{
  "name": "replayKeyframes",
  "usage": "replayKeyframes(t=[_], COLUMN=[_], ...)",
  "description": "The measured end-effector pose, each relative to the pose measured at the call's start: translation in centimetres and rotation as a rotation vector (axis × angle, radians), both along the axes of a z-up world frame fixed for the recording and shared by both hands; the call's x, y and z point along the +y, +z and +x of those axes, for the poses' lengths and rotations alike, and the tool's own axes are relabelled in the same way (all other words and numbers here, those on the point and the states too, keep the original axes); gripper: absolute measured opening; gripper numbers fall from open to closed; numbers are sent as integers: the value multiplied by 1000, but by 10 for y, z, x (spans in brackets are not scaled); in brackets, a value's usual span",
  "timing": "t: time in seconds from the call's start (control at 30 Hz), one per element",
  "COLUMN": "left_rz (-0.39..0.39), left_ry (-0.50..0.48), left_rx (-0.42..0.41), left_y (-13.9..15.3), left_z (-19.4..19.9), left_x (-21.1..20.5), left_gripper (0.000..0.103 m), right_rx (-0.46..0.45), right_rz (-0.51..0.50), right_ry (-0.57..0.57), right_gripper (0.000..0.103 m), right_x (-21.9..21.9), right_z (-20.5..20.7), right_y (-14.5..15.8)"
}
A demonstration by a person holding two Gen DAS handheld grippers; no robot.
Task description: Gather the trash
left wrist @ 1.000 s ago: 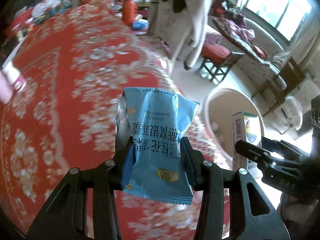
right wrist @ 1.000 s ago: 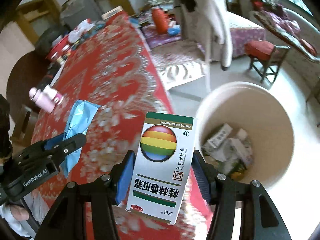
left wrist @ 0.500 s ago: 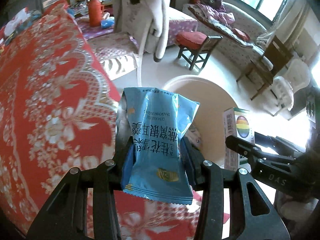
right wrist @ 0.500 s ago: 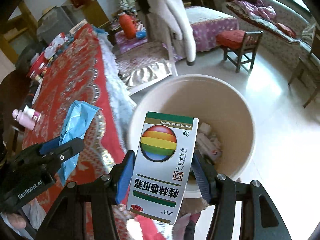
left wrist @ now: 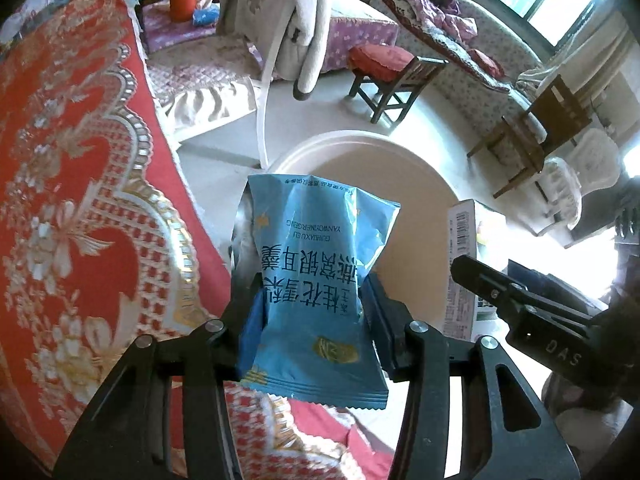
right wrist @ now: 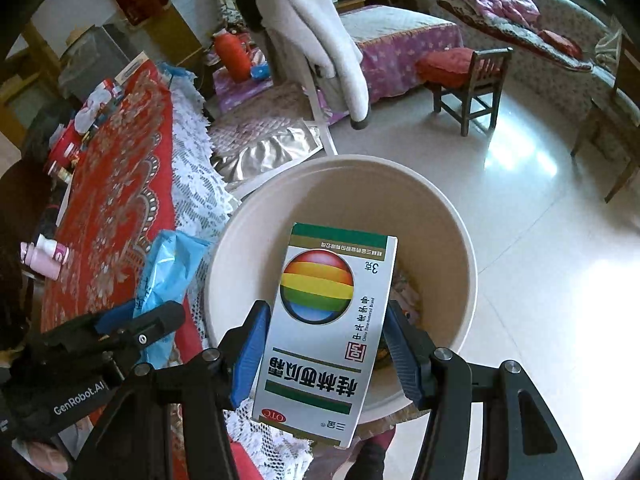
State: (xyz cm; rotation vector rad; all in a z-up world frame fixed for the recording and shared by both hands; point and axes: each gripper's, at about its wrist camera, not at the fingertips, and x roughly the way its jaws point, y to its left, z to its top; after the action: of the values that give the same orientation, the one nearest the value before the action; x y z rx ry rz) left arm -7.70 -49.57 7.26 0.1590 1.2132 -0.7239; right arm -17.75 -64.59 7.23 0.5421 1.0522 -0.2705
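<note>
My left gripper (left wrist: 314,312) is shut on a blue snack packet (left wrist: 316,280), held at the table's edge near the rim of a cream trash bin (left wrist: 360,148). The packet also shows in the right wrist view (right wrist: 168,268). My right gripper (right wrist: 324,340) is shut on a white medicine box with a rainbow ball (right wrist: 324,328), held over the open bin (right wrist: 460,248). The box shows in the left wrist view (left wrist: 466,264). Some trash lies in the bin's bottom, mostly hidden by the box.
A table with a red patterned cloth (left wrist: 60,200) and lace trim (right wrist: 192,168) stands left of the bin. Pink bottles (right wrist: 44,256) and clutter sit on it. A wooden chair with red cushion (right wrist: 460,76), a chair draped in a white coat (right wrist: 312,32) and a red thermos (right wrist: 232,56) stand beyond.
Both grippers have moved right off the table toward the bin. The medicine box is now over the bin opening and the blue packet has reached the table's edge.
</note>
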Motion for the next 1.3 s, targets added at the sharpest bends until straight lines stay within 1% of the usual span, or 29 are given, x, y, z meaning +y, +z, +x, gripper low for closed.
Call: replayKeyframes(t=[0.13, 0.17, 0.2, 0.23, 0.27, 0.3, 0.33, 0.37, 0.57, 0.67, 0.77, 0.83, 1.0, 1.13, 1.3], left_rz=[-31, -38, -54, -65, -75, -84, -94, -96, -74, -70, -55, -57, -83, -108, -133], left_ry=[5, 3, -4, -11, -17, -22, -26, -26, -16, 3, 27, 25, 6, 9, 7], left_rx=[15, 17, 26, 32, 36, 39, 38, 35, -49, -79, -125, -162, -194, -235, -291], left_y=[0, 0, 0, 0, -1, 0, 0, 0, 9, 16, 26, 33, 46, 61, 82], left_z=[1, 2, 2, 3, 3, 4, 4, 5, 0, 0, -3, -7, -14, -21, -31], left_x=[-5, -7, -8, -9, -10, -12, -12, -13, -9, -1, 11, 19, 39, 53, 71], left_gripper=[51, 52, 53, 54, 60, 63, 65, 65, 65, 65, 65, 65, 65, 65, 65], right_rx=[1, 0, -6, -10, -10, -7, -5, -7, -21, -30, -45, -57, -106, -150, -203], right_rz=[20, 23, 28, 31, 32, 32, 30, 31, 10, -19, -39, -65, -142, -210, -272], right_ry=[-16, -21, -29, -32, -35, -36, -37, -38, -33, -40, -57, -67, -77, -85, -111], right_gripper=[57, 61, 67, 68, 68, 68, 68, 69, 69, 68, 68, 68, 68, 68, 69], right_x=[-9, -11, -13, -14, -15, -15, -15, -15, -6, 2, 8, 14, 32, 49, 67], right_z=[1, 0, -2, -3, -4, -4, -5, -7, -13, -18, -23, -25, -31, -39, -50], right_y=[-6, -6, -7, -6, -6, -7, -6, -6, -1, 4, 10, 18, 43, 67, 95])
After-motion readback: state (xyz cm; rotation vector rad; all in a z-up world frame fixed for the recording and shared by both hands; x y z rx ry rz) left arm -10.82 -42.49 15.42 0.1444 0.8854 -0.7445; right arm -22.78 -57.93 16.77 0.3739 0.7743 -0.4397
